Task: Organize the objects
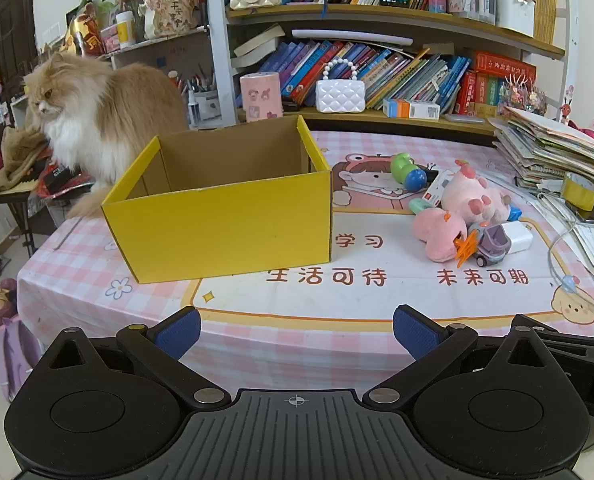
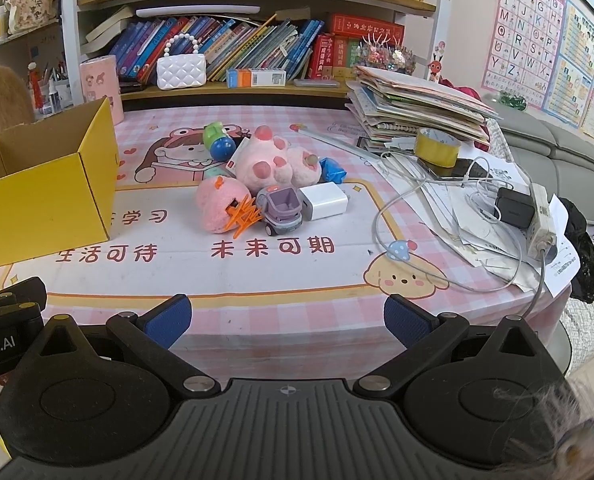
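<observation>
Both grippers, left gripper [image 1: 295,330] and right gripper [image 2: 287,318], hang wide apart, holding nothing. The yellow box [image 1: 225,224] sits left, the toy pile [image 2: 257,184] to its right. Only the left view shows the whole cat [image 1: 97,120]; only the right shows the alphabet poster [image 2: 525,32].

both grippers are black, ribbed plastic with round silver screws, a crosshair mark and blue textured pads.
</observation>
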{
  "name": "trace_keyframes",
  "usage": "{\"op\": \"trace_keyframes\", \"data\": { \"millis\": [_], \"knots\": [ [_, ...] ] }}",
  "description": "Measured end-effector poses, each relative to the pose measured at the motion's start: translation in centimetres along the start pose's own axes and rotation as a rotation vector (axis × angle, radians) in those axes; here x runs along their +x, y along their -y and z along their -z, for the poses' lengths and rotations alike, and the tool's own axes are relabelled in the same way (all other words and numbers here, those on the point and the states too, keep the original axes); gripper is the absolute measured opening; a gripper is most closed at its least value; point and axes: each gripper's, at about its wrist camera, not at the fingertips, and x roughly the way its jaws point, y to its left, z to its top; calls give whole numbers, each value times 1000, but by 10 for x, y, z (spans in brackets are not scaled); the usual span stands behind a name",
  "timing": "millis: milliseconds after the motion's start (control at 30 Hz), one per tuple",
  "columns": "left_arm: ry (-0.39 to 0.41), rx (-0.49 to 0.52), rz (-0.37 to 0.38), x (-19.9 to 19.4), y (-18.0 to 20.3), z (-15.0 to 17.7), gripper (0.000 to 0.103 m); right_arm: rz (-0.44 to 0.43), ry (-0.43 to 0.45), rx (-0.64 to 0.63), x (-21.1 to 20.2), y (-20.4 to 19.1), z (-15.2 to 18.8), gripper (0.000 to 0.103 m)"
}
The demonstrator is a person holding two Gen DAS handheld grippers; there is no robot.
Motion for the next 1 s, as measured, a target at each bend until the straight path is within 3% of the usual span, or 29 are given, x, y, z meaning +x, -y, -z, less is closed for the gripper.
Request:
{"op": "trace_keyframes", "data": {
  "millis": [1000],
  "knots": [
    [-11,-1,6,9,0,-3,103,1,-3,-1,3,-2,-3,103]
  ]
}}
